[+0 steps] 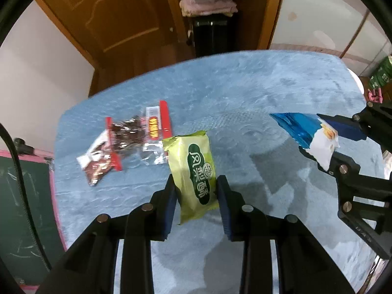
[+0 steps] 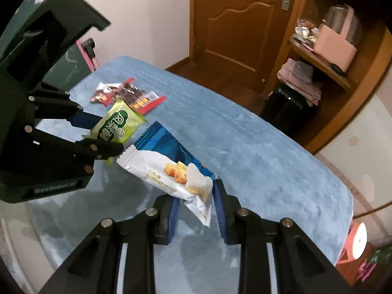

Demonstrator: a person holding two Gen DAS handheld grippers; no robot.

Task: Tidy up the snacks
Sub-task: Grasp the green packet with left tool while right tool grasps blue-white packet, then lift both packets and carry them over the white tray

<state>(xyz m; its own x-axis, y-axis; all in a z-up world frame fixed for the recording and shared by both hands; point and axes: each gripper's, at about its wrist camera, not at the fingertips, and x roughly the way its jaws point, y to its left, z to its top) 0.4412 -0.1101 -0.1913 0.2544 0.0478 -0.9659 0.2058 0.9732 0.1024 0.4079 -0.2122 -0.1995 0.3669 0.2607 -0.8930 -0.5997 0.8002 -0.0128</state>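
On the blue blanket, red packets lie left of the green packet, which the left gripper clamps above the blanket. Further right, the right gripper grips a blue-and-white packet, also raised.

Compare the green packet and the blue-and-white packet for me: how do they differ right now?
The green packet is plain lime with a dark label; the blue-and-white packet shows cheese cubes. The left tool grips the green one, the right tool the blue-and-white one. Both are sealed and lifted off the blue cloth.
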